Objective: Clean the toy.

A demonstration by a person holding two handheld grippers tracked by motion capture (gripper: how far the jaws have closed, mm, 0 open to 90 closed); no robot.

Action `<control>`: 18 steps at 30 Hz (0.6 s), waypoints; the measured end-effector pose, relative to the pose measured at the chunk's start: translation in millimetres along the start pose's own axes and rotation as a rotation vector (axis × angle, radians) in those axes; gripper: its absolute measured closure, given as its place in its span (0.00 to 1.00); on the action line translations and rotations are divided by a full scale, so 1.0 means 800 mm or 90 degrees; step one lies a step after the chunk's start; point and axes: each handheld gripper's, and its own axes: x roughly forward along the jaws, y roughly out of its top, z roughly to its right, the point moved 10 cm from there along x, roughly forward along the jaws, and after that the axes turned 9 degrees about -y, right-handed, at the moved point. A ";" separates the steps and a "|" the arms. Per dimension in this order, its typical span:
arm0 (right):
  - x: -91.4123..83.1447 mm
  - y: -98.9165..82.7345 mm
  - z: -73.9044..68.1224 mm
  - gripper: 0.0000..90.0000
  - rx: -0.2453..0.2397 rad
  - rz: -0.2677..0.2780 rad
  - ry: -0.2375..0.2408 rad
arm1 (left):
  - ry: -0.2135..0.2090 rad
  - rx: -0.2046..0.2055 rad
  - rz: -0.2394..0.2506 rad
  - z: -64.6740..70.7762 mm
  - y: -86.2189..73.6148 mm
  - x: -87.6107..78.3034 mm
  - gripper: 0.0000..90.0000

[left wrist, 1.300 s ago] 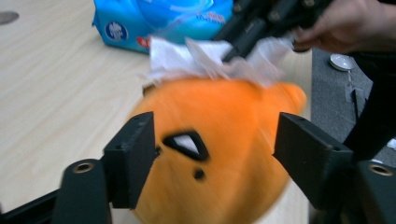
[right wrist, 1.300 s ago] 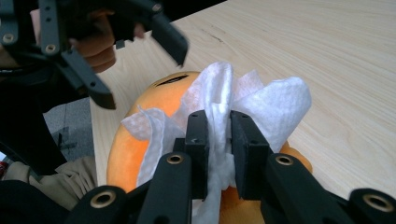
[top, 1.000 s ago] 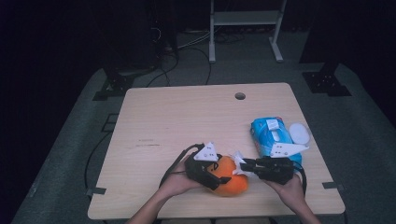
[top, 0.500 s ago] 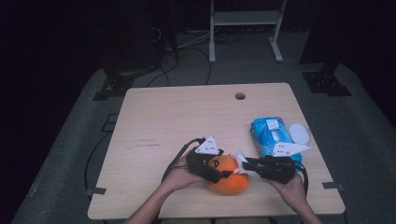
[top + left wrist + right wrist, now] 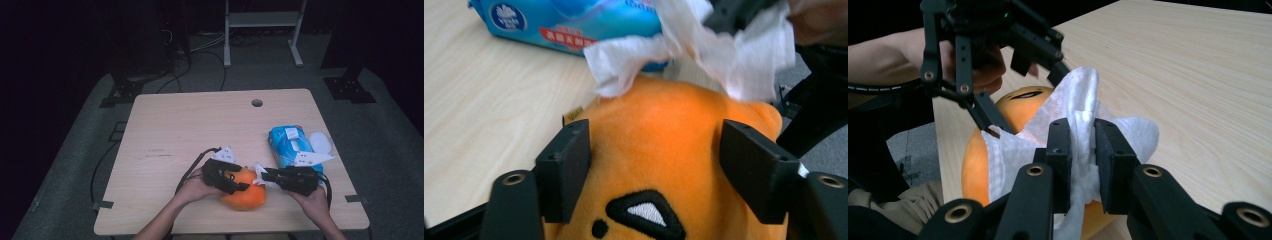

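Your left gripper point(image 5: 654, 165) straddles the orange plush point(image 5: 664, 150): its rounded top rises between the two pads, the left pad against the plush's side and the right pad at its other flank. These jaws have just been closing, with the plush between them, and now they stand at a middling gap that matches the plush's width. You cannot tell for sure whether both pads already press into the fabric. In the high view the same gripper point(image 5: 240, 186) lies across the top of the plush point(image 5: 245, 197), near the table's point(image 5: 200, 130) front edge.

Your right gripper point(image 5: 1083, 150) has its jaws drawn narrow, pinching a white wipe point(image 5: 1073, 115) that bunches up between the pads and spills out above and to both sides of them. The wipe's loose part drapes over the plush point(image 5: 978, 160), which sits just beyond and below those jaw tips. Seen from the left gripper view, the wipe point(image 5: 704, 50) touches the plush's far edge, past the pads. A blue wipe pack point(image 5: 290, 147) lies farther back, beyond the right gripper point(image 5: 262, 176).
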 end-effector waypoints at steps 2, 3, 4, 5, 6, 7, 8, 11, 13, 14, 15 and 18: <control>0.000 -0.001 -0.001 0.86 0.000 -0.004 0.000 | 0.010 0.018 -0.013 0.003 -0.005 0.002 0.38; 0.001 -0.001 -0.001 0.86 -0.003 -0.005 0.000 | 0.013 0.029 -0.019 0.006 -0.007 0.002 0.39; 0.002 -0.001 -0.002 0.86 -0.004 -0.005 0.000 | 0.015 0.039 -0.025 0.008 -0.009 0.004 0.42; 0.002 -0.002 -0.003 0.85 -0.005 -0.009 0.000 | 0.017 0.052 -0.033 0.010 -0.011 0.005 0.44; 0.003 -0.002 -0.003 0.86 -0.005 -0.009 0.000 | 0.018 0.059 -0.033 0.013 -0.013 0.006 0.47; 0.003 -0.002 -0.004 0.85 -0.007 -0.009 0.001 | 0.020 0.066 -0.036 0.015 -0.014 0.007 0.50; 0.003 -0.002 -0.004 0.85 -0.008 -0.009 0.001 | 0.025 0.074 -0.036 0.016 -0.014 0.007 0.52; 0.004 -0.003 -0.005 0.85 -0.006 -0.012 0.002 | 0.034 0.084 -0.037 0.016 -0.016 0.006 0.60; 0.004 -0.004 -0.005 0.85 -0.008 -0.013 0.002 | 0.041 0.092 -0.039 0.017 -0.016 0.005 0.65; 0.004 -0.004 -0.005 0.85 -0.008 -0.013 0.002 | 0.044 0.097 -0.040 0.018 -0.016 0.004 0.67; 0.005 -0.004 -0.005 0.85 -0.009 -0.013 0.002 | 0.048 0.101 -0.038 0.019 -0.015 0.004 0.68; 0.004 -0.003 -0.004 0.85 -0.006 -0.010 0.001 | 0.057 0.107 -0.025 0.020 -0.011 0.002 0.70</control>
